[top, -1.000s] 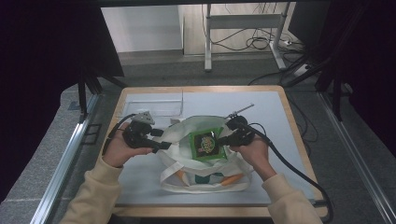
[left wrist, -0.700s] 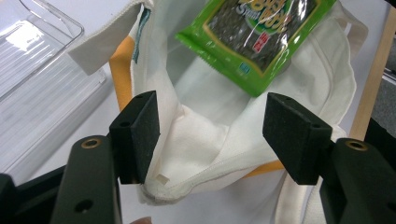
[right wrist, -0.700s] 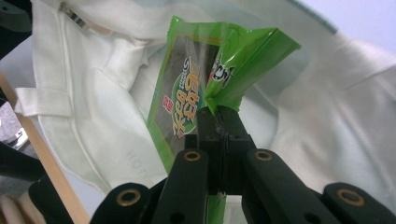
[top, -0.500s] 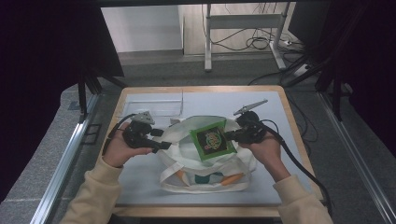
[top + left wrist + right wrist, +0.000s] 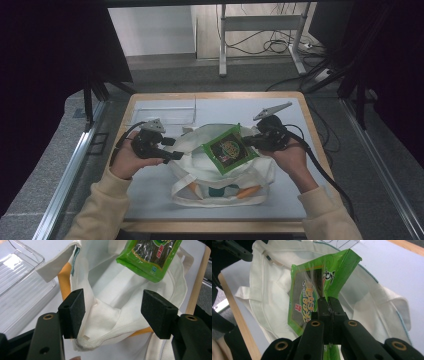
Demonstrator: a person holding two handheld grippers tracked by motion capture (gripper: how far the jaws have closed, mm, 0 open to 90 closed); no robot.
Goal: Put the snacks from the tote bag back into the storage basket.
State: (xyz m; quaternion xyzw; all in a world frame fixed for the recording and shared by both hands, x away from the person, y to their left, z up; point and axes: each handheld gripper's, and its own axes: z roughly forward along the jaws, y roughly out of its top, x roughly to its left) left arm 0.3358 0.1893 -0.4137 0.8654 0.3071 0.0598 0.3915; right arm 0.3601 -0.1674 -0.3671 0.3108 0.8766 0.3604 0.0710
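Green and shiny, the snack packet (image 5: 230, 150) hangs above the mouth of the white cloth bag (image 5: 210, 180), pinched by one edge in the right tongs (image 5: 248, 141), whose jaws are pressed tight together on the foil. From the right gripper view the packet (image 5: 312, 302) looks creased where the jaws bite, so the hold is on a thin margin only. The left tongs (image 5: 172, 150) stand wide, one pad inside the bag's rim (image 5: 97, 340) and one outside, the cloth between them but not squeezed as far as I can tell; in the left gripper view the packet (image 5: 150, 257) floats clear above the opening.

It looks to me like the packet is being taken out of the bag, perhaps for the clear plastic tray (image 5: 165, 114) that sits at the far left of the desk (image 5: 300, 200). To do that well I'd say the right hand should carry the packet clear of the rim before swinging sideways, so a corner does not catch the cloth or a handle. A steady, slow move would suit, since a packet held by one edge can swing or slip. The left tongs would do best by pinning the rim down so the bag stays put and does not get dragged along
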